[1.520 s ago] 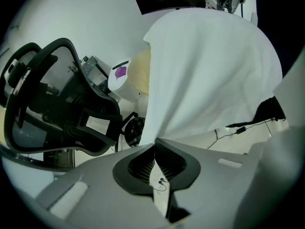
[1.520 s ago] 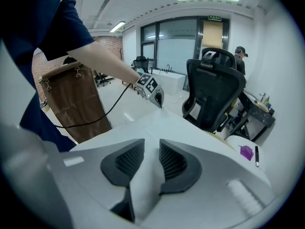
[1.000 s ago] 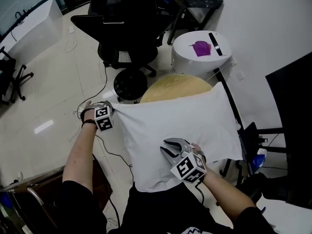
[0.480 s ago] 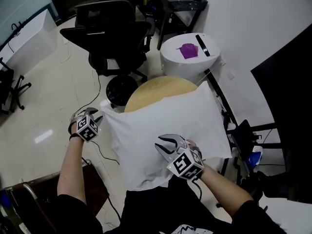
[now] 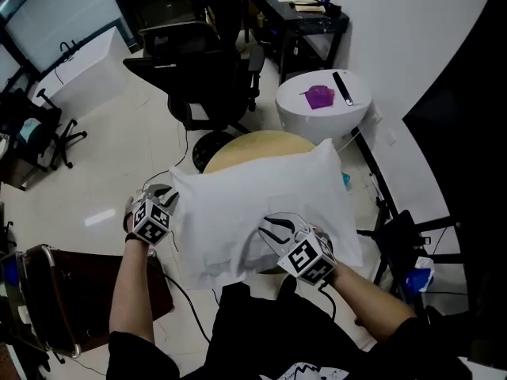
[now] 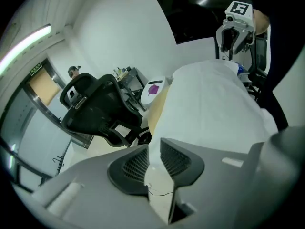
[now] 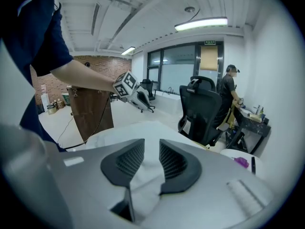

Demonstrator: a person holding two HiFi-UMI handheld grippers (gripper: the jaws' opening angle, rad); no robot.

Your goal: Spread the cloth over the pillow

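Observation:
A white cloth (image 5: 261, 188) covers a plump pillow shape on the round wooden table (image 5: 245, 145); I cannot tell cloth from pillow beneath. My left gripper (image 5: 165, 196) is at its left edge. In the left gripper view a strip of cloth (image 6: 214, 109) fills the narrow gap of the left gripper (image 6: 153, 151), whose jaws have just been closing on it. My right gripper (image 5: 277, 232) holds the near edge, lifted and bunched. In the right gripper view, folds of cloth (image 7: 138, 132) are pinched in the right gripper (image 7: 151, 159).
A black office chair (image 5: 206, 77) stands beyond the table. A white round side table (image 5: 321, 113) carries a purple object (image 5: 320, 96) and a black bar (image 5: 344, 88). A brown cabinet (image 5: 55, 291) is at left, a black stand (image 5: 396, 228) at right. A person (image 7: 228, 94) stands far off.
The left gripper let go of the cloth's corner, drew away, then came back to the left edge higher up. Both grippers have risen, and the near edge has lifted and bunched.

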